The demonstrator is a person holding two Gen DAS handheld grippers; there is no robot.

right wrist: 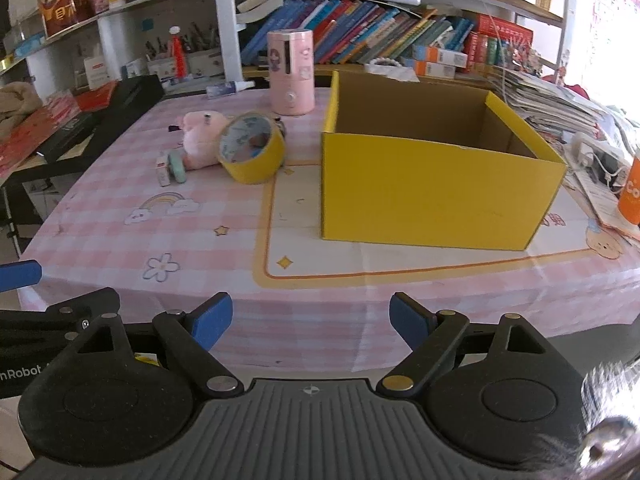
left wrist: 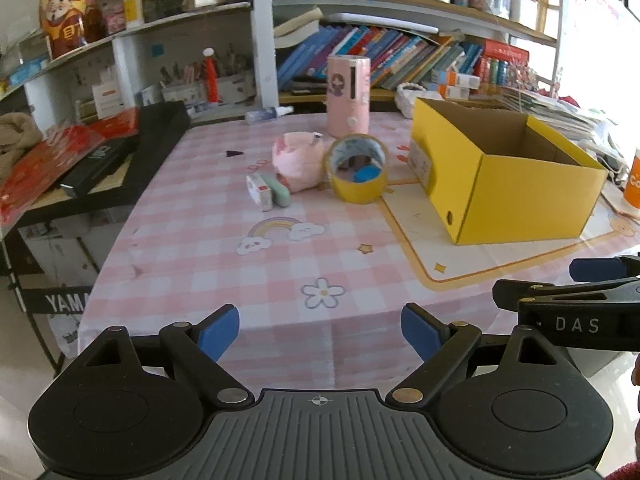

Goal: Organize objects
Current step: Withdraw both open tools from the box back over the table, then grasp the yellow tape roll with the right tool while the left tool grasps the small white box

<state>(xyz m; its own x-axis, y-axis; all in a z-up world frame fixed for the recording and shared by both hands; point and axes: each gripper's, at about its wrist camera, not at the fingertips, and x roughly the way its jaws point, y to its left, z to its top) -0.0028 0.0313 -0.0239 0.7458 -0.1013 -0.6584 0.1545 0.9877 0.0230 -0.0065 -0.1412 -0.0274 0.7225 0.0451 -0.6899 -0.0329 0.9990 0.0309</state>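
Observation:
An open yellow cardboard box (left wrist: 520, 196) (right wrist: 432, 192) stands on the pink checked tablecloth (left wrist: 224, 264) (right wrist: 120, 240); its inside looks bare. Left of it lie a yellow tape roll (left wrist: 357, 168) (right wrist: 253, 148), a pink plush toy (left wrist: 298, 160) (right wrist: 200, 136), a mint green eraser-like piece (left wrist: 279, 193) (right wrist: 176, 166) and a small white box (left wrist: 258, 192) (right wrist: 162, 168). My left gripper (left wrist: 320, 332) hovers open over the table's near edge, holding nothing. My right gripper (right wrist: 311, 322) is open there too, its side showing at the left wrist view's right edge.
A pink cylinder with a cartoon girl (left wrist: 348, 96) (right wrist: 291, 72) stands behind the small items, a small spray bottle (left wrist: 268, 114) beside it. Bookshelves (left wrist: 400, 56) run along the back. An orange cup (right wrist: 632, 188) and stacked papers (right wrist: 560, 108) sit right; a black case (left wrist: 132, 148) left.

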